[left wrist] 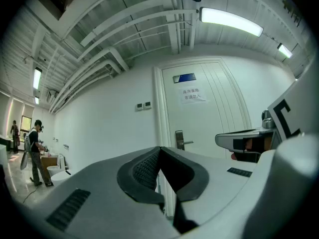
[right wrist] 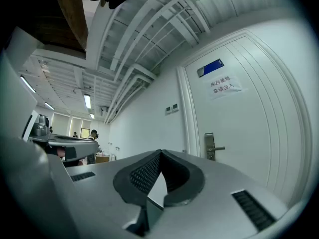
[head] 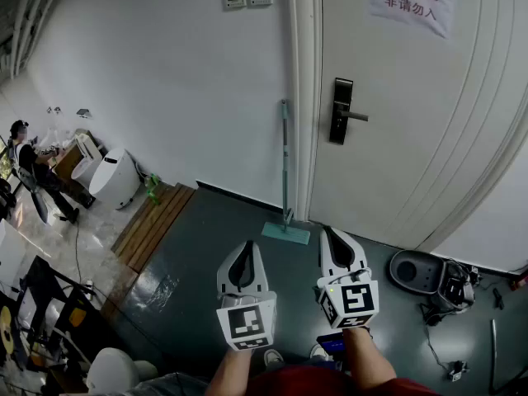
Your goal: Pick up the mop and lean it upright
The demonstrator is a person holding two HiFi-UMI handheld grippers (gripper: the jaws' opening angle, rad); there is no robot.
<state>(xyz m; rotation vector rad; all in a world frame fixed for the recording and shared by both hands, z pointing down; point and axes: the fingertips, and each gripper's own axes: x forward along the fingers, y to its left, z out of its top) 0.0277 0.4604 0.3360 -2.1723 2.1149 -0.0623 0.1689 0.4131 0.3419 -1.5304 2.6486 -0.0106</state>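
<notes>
Wall: a plain white wall filled the left of the head view.
Door: a white panelled door stood closed beside it.
Mop: the pale green long-handled mop leaned upright against the door frame, its flat head on the dark floor.
Left gripper: the white two-jaw left gripper was level, its jaws pressed together on nothing, apart from the mop.
Right gripper: the matching right gripper was also level, jaws together and empty.
</notes>
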